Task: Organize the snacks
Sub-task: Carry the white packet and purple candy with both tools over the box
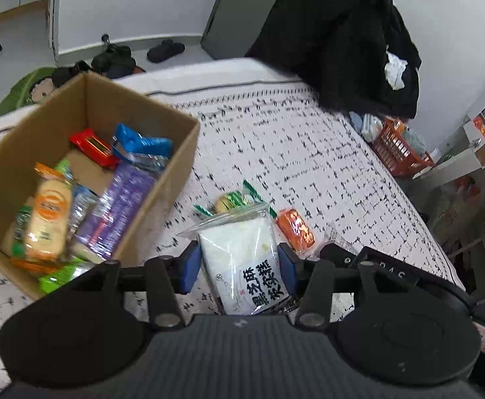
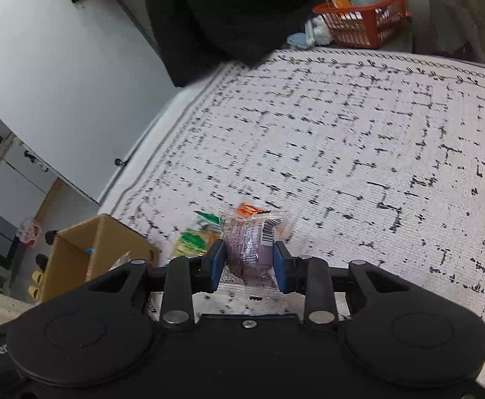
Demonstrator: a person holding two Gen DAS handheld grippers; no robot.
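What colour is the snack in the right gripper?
Purple, in a clear wrapper: the purple snack in the right gripper shows best in the right wrist view.

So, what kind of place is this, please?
Probably a lived-in bedroom at home: the snacks lie on a white, black-patterned quilted bedspread, dark clothes are heaped at its far edge, and black slippers sit on the floor.

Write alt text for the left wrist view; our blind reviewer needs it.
The left gripper holds a white snack packet with black lettering between its blue jaws, above a patterned bedspread. An open cardboard box of snacks sits left; an orange packet lies right.
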